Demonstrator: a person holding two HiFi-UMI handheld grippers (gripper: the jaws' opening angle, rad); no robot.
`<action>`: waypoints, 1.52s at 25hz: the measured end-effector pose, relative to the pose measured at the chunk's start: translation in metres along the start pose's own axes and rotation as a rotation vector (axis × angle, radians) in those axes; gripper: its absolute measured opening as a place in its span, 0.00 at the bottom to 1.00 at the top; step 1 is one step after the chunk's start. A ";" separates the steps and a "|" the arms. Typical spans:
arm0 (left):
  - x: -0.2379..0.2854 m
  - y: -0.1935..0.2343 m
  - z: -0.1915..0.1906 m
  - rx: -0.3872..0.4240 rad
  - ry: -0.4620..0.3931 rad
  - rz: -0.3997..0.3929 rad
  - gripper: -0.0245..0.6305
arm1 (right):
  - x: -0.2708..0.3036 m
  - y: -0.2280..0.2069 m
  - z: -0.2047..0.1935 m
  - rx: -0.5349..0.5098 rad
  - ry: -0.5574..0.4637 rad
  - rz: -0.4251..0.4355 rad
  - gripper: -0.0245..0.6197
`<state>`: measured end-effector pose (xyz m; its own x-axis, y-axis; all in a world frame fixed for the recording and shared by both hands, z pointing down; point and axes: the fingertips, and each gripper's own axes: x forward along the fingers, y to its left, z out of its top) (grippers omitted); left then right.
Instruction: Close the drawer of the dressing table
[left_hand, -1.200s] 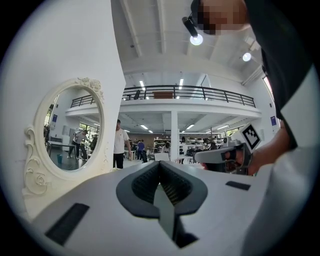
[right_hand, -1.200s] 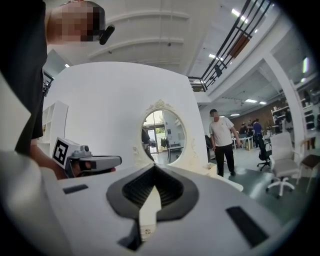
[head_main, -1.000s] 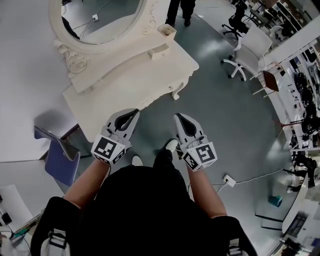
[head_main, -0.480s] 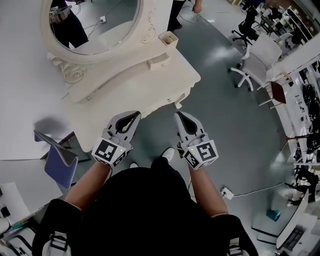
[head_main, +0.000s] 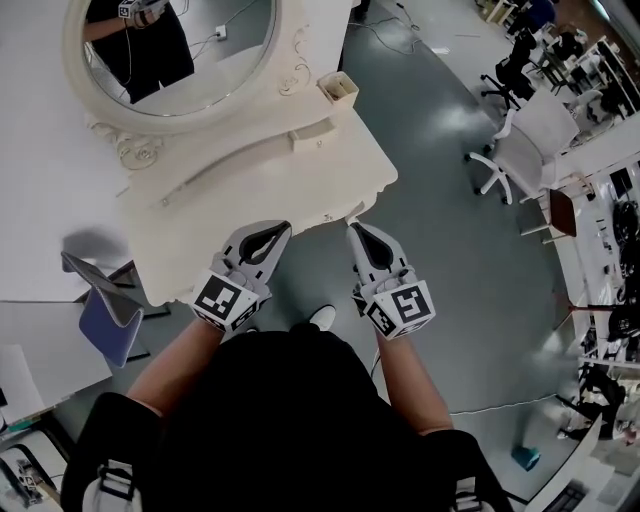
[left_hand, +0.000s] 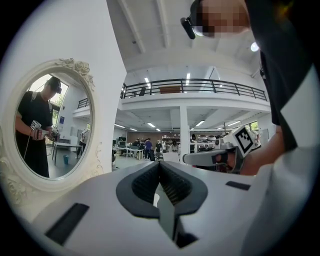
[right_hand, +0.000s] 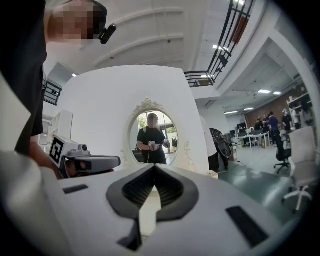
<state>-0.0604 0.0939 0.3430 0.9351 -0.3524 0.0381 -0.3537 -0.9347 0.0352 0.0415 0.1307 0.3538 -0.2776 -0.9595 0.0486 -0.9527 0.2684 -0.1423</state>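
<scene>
The cream dressing table (head_main: 250, 190) with its oval mirror (head_main: 180, 50) stands ahead of me in the head view. Its front edge lies just past both gripper tips, and the tabletop hides the drawer front from above. My left gripper (head_main: 283, 228) is shut and empty, its tip at the table's front edge. Held level beside it, my right gripper (head_main: 352, 228) is also shut and empty, near the table's right front corner. In the left gripper view the closed jaws (left_hand: 160, 162) point past the mirror (left_hand: 47, 125). From the right gripper (right_hand: 154, 166) the view faces the mirror (right_hand: 152, 137).
A blue chair (head_main: 105, 315) stands left of the table by a white wall. A small cream box (head_main: 337, 87) sits on the table's back right corner. White office chairs (head_main: 520, 130) stand on the grey floor to the right, and a cable (head_main: 500, 405) runs behind me.
Both grippers have moved forward together, and the table's front edge has come from well ahead to right at their tips. Both stayed shut.
</scene>
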 end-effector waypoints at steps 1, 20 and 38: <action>0.007 -0.002 0.000 0.002 0.002 0.005 0.03 | -0.001 -0.006 0.002 -0.002 -0.001 0.007 0.04; 0.090 -0.031 -0.004 0.001 0.028 0.085 0.03 | -0.019 -0.097 0.004 0.007 -0.004 0.054 0.04; 0.157 0.070 -0.012 -0.012 -0.001 0.060 0.03 | 0.083 -0.149 0.008 -0.021 0.038 0.028 0.04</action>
<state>0.0616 -0.0268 0.3638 0.9122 -0.4078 0.0392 -0.4093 -0.9113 0.0450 0.1614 0.0104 0.3714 -0.3079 -0.9478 0.0826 -0.9469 0.2969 -0.1235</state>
